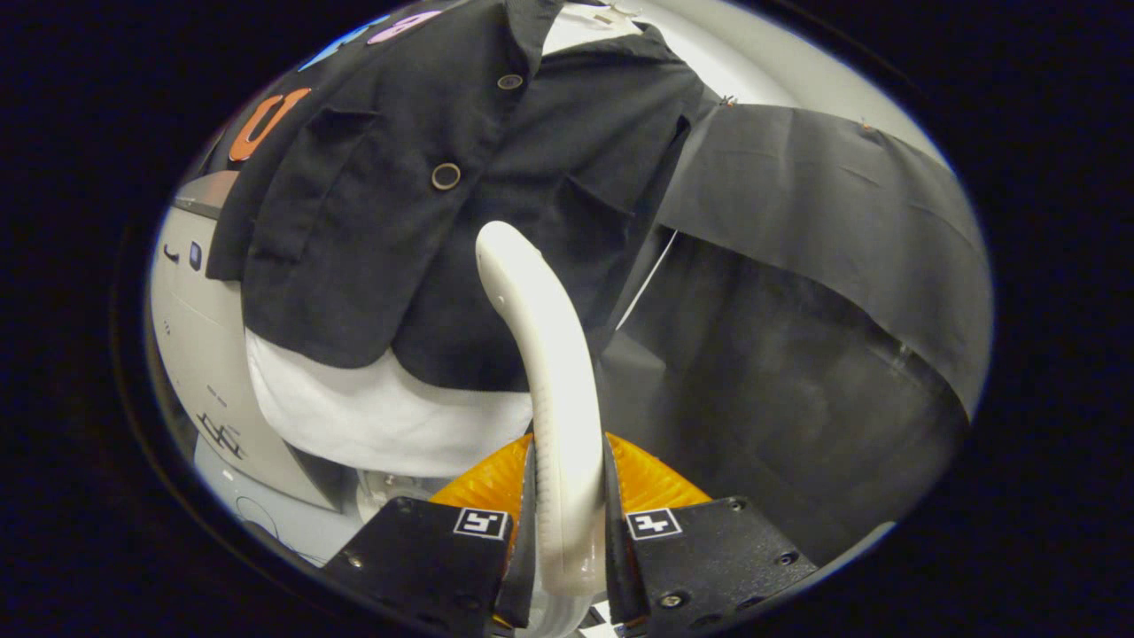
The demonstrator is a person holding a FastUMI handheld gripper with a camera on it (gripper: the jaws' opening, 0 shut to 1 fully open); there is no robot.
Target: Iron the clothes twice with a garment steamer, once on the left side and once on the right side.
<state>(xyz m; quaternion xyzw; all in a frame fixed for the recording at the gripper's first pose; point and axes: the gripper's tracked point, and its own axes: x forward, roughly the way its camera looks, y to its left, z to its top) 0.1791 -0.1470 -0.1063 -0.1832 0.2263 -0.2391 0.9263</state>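
A white garment steamer [549, 372] stands up between my fingers, its handle pinched on both sides by the gripper [567, 532]. Its curved head reaches up in front of a black short jacket [425, 221] with round buttons, worn over a white shirt [381, 416] on a hanging form. The steamer head sits over the jacket's lower middle, just right of the button line. Whether the head touches the cloth I cannot tell. An orange ribbed part [483, 483] shows just behind my fingers at the steamer's base.
A black cloth [824, 266] hangs to the right of the jacket, draped over a white wall. A pale grey appliance body [199, 310] stands to the left of the clothes. A thin white cord [651, 275] runs down by the jacket's right edge.
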